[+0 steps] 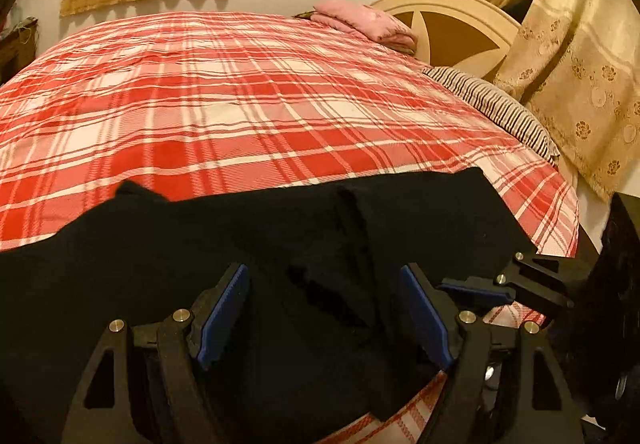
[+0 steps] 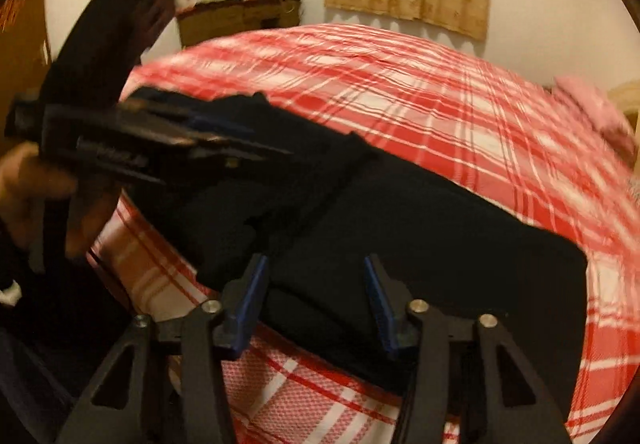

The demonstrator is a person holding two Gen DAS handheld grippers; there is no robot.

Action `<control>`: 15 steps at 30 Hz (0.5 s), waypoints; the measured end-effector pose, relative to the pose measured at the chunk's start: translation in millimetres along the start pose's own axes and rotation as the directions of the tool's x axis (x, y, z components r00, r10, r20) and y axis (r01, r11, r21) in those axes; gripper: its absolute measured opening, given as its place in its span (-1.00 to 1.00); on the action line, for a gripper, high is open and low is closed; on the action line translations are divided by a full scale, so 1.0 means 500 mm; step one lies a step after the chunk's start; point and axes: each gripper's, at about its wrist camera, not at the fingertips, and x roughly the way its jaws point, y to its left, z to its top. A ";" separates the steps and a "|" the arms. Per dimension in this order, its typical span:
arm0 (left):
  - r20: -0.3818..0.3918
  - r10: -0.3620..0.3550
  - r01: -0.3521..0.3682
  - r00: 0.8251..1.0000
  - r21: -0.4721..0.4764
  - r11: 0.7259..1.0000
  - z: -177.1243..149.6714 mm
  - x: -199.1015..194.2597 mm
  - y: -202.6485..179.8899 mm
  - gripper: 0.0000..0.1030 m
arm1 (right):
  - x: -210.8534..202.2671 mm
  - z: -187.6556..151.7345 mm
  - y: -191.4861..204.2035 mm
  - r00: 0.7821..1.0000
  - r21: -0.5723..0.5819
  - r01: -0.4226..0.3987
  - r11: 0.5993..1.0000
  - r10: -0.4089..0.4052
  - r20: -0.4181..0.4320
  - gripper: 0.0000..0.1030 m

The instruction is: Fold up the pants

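Black pants (image 1: 240, 244) lie spread across the near edge of a bed with a red and white plaid cover (image 1: 240, 104). My left gripper (image 1: 324, 308) is open just above the pants, its blue pads (image 1: 224, 316) apart, nothing between them. My right gripper (image 2: 316, 296) is open too, hovering over the near edge of the pants (image 2: 420, 236). The right gripper shows at the right in the left wrist view (image 1: 520, 284). The left gripper shows blurred at the left in the right wrist view (image 2: 160, 140), over the pants' far end.
A folded pink cloth (image 1: 360, 22) and a striped pillow (image 1: 500, 108) lie near the cream headboard (image 1: 452, 24). Gold curtains (image 1: 568, 64) hang at the right. A wooden cabinet (image 2: 240, 20) with clutter stands beyond the bed. The plaid cover also fills the right wrist view (image 2: 440, 104).
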 end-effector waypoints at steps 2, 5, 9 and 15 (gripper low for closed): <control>-0.018 -0.034 0.033 0.999 -0.008 0.999 0.000 0.010 -0.004 -0.05 | 0.010 -0.002 0.014 0.999 -0.050 0.041 0.998 -0.041 -0.012 -0.23; -0.027 -0.034 0.033 0.999 -0.017 0.999 0.001 0.017 -0.006 -0.28 | 0.016 -0.005 0.008 0.997 -0.047 0.066 0.997 -0.067 -0.022 -0.64; 0.000 -0.055 0.055 0.998 -0.068 0.996 0.009 0.008 0.014 -0.85 | 0.009 -0.007 -0.002 0.999 -0.017 0.044 0.999 -0.044 -0.016 -0.84; 0.038 -0.115 0.119 0.993 -0.120 0.986 0.059 0.002 0.039 -0.85 | -0.001 -0.004 0.009 1.000 -0.011 -0.008 1.000 0.007 -0.010 -0.92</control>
